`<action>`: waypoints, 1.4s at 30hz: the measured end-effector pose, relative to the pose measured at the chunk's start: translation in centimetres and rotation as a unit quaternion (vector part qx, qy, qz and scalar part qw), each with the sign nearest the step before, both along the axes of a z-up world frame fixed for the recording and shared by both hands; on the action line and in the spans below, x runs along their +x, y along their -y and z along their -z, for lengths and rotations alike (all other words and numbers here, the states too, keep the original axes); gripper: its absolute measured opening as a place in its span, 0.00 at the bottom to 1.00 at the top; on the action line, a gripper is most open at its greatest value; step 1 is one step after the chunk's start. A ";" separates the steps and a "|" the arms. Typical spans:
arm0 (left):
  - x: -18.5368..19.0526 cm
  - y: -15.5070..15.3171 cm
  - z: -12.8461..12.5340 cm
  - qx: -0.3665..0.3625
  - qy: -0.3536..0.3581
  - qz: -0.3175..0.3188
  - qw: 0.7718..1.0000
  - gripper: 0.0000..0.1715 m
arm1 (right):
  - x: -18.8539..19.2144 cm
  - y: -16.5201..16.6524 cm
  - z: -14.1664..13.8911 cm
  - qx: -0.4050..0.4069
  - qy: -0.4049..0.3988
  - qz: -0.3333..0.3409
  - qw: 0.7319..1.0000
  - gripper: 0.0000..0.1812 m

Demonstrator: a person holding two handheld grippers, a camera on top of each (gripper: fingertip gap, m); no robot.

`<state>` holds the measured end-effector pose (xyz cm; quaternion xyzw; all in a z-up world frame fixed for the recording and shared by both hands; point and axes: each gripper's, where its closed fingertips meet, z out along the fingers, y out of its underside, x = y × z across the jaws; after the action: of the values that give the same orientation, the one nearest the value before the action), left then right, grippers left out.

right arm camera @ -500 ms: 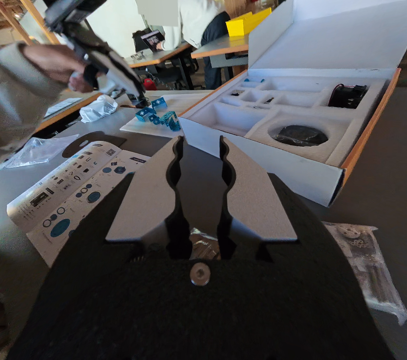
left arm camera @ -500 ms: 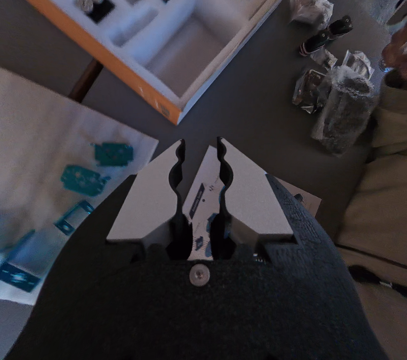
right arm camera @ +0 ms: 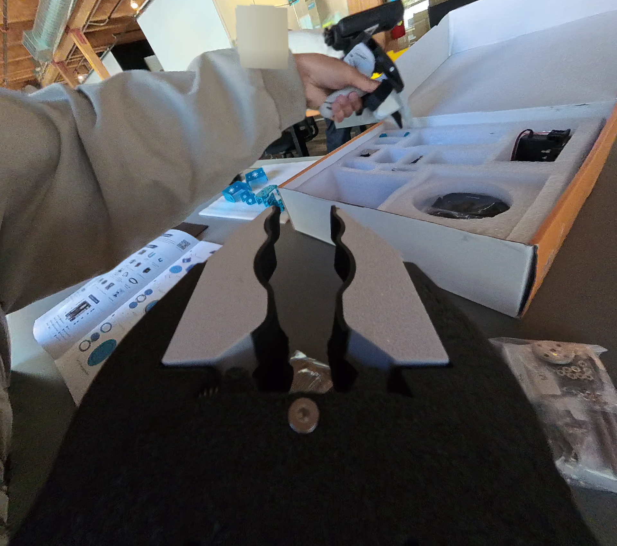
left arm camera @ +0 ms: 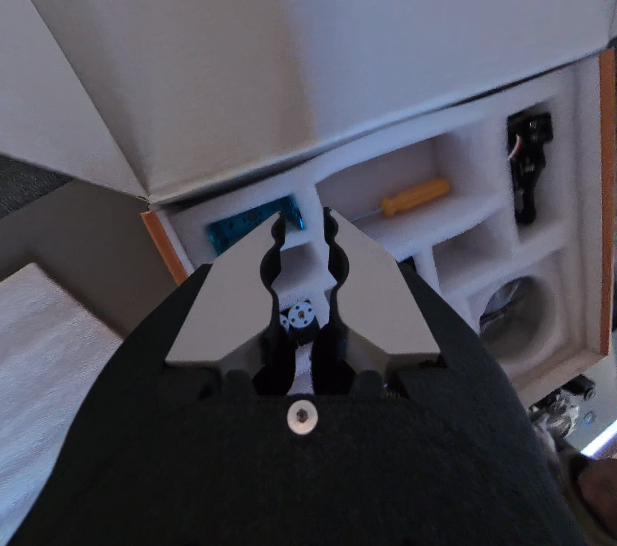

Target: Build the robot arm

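My left gripper (left arm camera: 303, 215) is open and empty. It hangs over the back left compartments of an open white box (left arm camera: 587, 359) with a foam insert. Its tips are just above the foam wall beside a blue metal bracket (left arm camera: 233, 227). A black part with a pale blue round disc (left arm camera: 299, 316) lies lower down between the fingers. In the right wrist view the left gripper (right arm camera: 402, 122), held by a hand, points down into the box (right arm camera: 434, 263). My right gripper (right arm camera: 304, 212) is open and empty, low over the dark table in front of the box.
The box also holds a yellow screwdriver (left arm camera: 417, 196), a black battery holder (left arm camera: 527, 162) and a bagged black part in a round recess (right arm camera: 467, 206). Its lid (right arm camera: 517, 62) stands up behind. Blue brackets (right arm camera: 253, 192) on white foam, a booklet (right arm camera: 117, 289) and a parts bag (right arm camera: 567, 396) lie on the table. One gripper's finger ends stand about 40 cm off the other's.
My left gripper has swung from above the booklet and table to over the box's back compartments. The right gripper has stayed about where it was, tilted slightly.
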<state>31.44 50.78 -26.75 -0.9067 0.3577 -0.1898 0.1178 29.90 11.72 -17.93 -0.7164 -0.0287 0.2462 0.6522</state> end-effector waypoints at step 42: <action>-0.6 0.6 -0.1 -0.019 -0.019 0.025 0.999 0.01 | -2.5 0.0 0.5 -0.024 -0.025 -0.066 0.997 0.16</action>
<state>30.89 50.16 -26.60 -0.9031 0.3788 -0.1817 0.0890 27.44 11.69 -18.38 -0.7217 -0.0542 0.3072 0.6179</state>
